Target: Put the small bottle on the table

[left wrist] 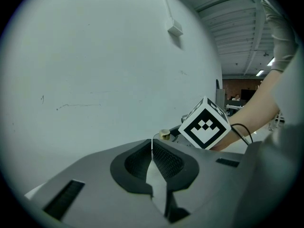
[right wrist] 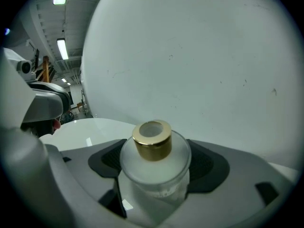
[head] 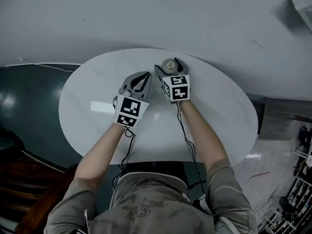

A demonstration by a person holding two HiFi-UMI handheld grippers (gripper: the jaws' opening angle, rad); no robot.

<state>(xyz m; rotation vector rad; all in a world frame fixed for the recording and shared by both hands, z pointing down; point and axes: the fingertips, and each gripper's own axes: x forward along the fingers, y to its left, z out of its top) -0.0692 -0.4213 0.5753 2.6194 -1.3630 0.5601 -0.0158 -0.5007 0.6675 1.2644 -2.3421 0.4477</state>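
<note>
Both grippers have grey plastic shells; the left gripper (head: 145,77) and the right gripper (head: 169,65) each carry a white cube (head: 130,110) printed with black square markers; the pads (left wrist: 166,161) are black and ribbed; thin black cables (head: 184,130) trail from each; the person wears a grey-olive shirt (head: 146,206) with a faint chest print and short sleeves (head: 226,177).
</note>
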